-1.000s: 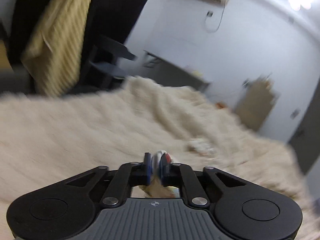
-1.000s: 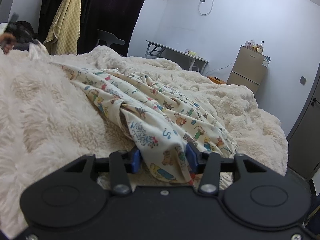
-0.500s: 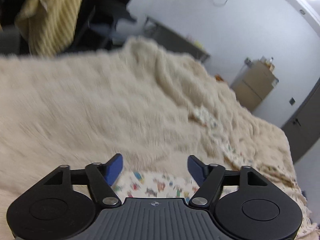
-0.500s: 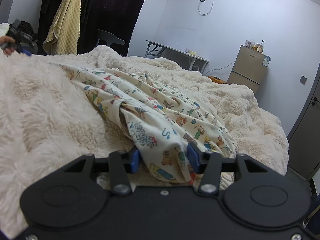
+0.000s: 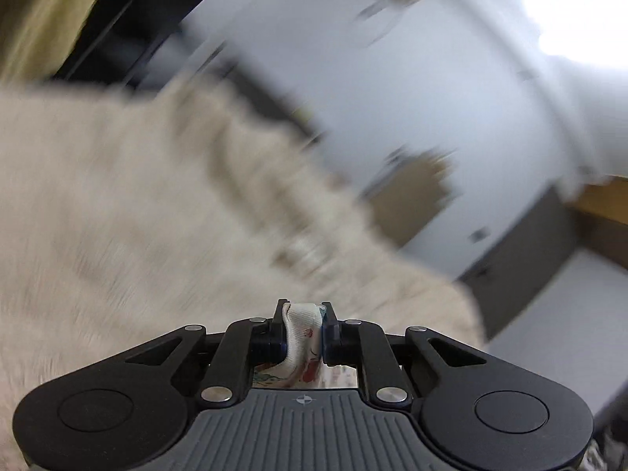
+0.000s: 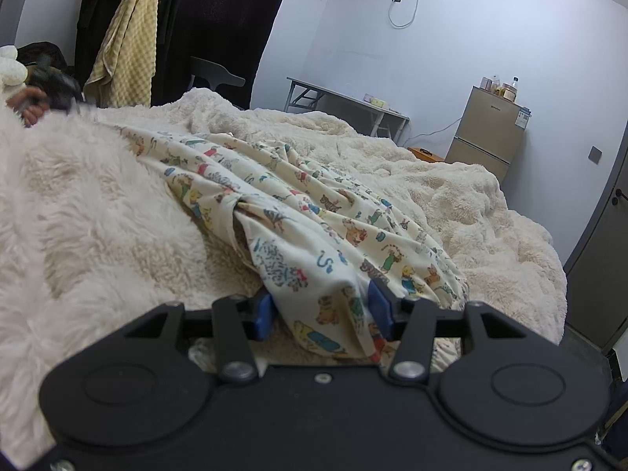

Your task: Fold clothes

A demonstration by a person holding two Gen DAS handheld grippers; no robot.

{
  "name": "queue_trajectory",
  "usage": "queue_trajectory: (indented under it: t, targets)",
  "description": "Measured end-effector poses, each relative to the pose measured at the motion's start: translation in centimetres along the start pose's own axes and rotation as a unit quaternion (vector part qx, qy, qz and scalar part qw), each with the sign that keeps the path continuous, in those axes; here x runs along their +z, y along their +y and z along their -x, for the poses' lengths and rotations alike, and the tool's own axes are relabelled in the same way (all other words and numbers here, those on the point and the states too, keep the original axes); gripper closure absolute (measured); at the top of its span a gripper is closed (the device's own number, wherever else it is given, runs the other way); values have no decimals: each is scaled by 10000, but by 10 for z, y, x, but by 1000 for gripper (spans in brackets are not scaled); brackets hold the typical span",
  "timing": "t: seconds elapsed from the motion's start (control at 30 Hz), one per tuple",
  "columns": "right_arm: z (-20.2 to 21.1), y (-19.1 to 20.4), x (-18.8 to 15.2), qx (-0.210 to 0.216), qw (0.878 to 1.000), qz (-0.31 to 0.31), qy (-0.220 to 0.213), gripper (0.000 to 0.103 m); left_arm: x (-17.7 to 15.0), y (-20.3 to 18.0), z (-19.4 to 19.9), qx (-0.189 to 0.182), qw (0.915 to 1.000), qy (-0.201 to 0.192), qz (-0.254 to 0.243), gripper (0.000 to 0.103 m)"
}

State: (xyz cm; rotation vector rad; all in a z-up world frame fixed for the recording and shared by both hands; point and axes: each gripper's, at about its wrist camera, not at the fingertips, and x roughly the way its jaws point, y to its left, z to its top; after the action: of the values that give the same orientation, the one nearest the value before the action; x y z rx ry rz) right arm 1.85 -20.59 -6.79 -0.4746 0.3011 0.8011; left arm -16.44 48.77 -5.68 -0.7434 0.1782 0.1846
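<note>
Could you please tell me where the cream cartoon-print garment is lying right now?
In the right wrist view, the cream cartoon-print garment lies rumpled across the fluffy cream blanket, its near end between the right gripper's blue pads.

Left wrist view, heavy motion blur on everything past the fingers. Left gripper [image 5: 303, 327] jaws are closing with a bunched fold of the printed garment [image 5: 301, 333] between the blue pads [image 5: 325, 331]; the pads press on it from both sides. The cloth is cream with small red marks, and more of it shows below the fingers. A shaggy cream blanket [image 5: 137, 216] fills the left and centre. Behind it is a pale wall [image 5: 353, 78], with a brownish cabinet [image 5: 416, 188] smeared against it. A bright ceiling light [image 5: 581, 8] sits top right.
</note>
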Motion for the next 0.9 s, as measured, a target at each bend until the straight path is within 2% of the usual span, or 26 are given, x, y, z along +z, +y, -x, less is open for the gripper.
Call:
queue_trajectory:
  t: [0.03, 0.07, 0.13, 0.23, 0.3, 0.33, 0.43, 0.53, 0.57, 0.63, 0.67, 0.73, 0.83, 0.9]
  targets:
    - [0, 0, 0, 2, 10000, 1, -3, 54, 1, 0, 8, -5, 10000, -12, 26, 45]
    - [0, 0, 0, 4, 10000, 5, -2, 54, 3, 3, 14, -32, 9999, 1, 99, 40]
    - [-1, 0, 0, 8, 10000, -9, 2, 54, 5, 9, 26, -85, 9997, 28, 246, 40]
    - [0, 0, 0, 6, 10000, -7, 6, 54, 5, 25, 28, 569, 9969, 236, 490, 40]
    - [0, 0, 0, 4, 10000, -3, 11, 54, 1, 36, 16, 1100, 9902, 580, 640, 40]
    - [0, 0, 0, 5, 10000, -8, 12, 53, 0, 39, 14, 1185, 9884, 675, 669, 38]
    - [-1, 0, 0, 7, 10000, -22, 17, 53, -11, 55, -10, 1026, 9852, 1059, 871, 27]
    - [-1, 0, -1, 10, 10000, -37, 23, 53, -17, 82, -29, 764, 9785, 1263, 1442, 27]
    - [-1, 0, -1, 10, 10000, -42, 24, 53, -20, 94, -39, 748, 9729, 1348, 1721, 28]
    - [-1, 0, -1, 12, 10000, -52, 28, 53, -25, 106, -59, 940, 9648, 1617, 1848, 30]
    - [-1, 1, -1, -1, 10000, -33, 33, 53, -27, 106, -66, 970, 9632, 1734, 1809, 34]
    - [-1, 2, -1, 3, 10000, -28, 33, 52, -34, 99, -76, 915, 9627, 1972, 1611, 36]
    - [-2, 3, -1, 34, 10000, -60, 48, 52, -41, 74, -88, 824, 9671, 2206, 961, 36]
    - [-2, 3, -1, 35, 10000, -65, 54, 52, -40, 56, -94, 1017, 9691, 2209, 418, 62]
